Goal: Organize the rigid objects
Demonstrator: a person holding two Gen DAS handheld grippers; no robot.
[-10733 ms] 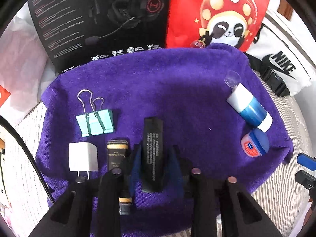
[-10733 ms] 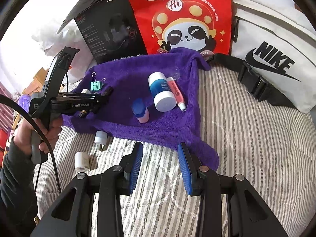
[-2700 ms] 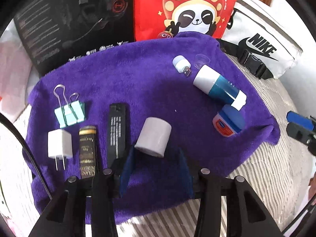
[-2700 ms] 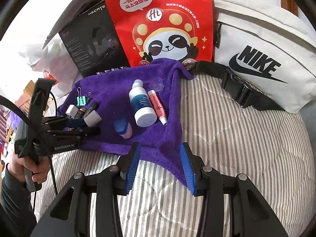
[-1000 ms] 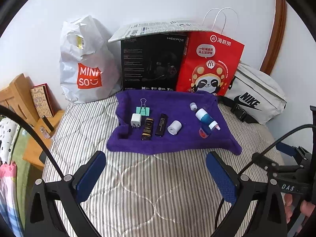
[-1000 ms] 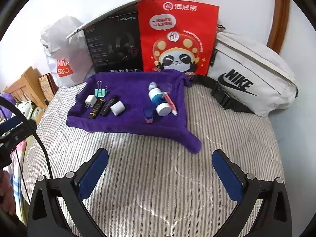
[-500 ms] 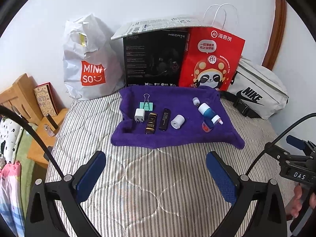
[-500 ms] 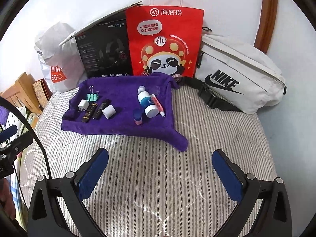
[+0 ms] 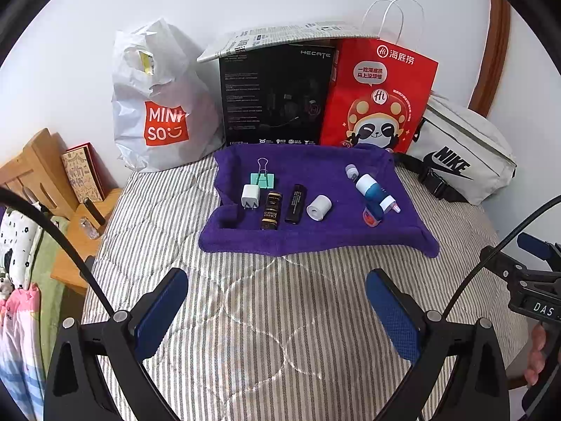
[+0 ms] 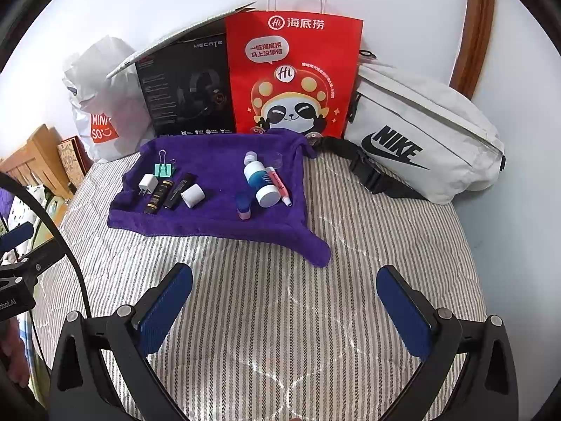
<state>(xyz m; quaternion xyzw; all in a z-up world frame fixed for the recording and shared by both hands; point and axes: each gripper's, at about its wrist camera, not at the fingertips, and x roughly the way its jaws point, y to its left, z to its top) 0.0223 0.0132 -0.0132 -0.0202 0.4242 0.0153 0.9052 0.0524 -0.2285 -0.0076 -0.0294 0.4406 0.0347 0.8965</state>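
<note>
A purple towel lies on the striped bed. On its left part lie a teal binder clip, a white charger plug, a black-and-gold tube, a black bar and a white roll. On its right part lie a blue-and-white bottle, a small blue-capped jar and a pink tube. My left gripper and right gripper are both wide open and empty, held back over the bed well short of the towel.
Against the wall stand a white Miniso bag, a black headset box and a red panda bag. A white Nike waist bag lies at the right. A wooden bedside stand is at the left bed edge.
Both grippers have drawn a little closer to the towel and slightly lower over the last second. Before that the left gripper released the white roll and both opened wide and pulled far back.
</note>
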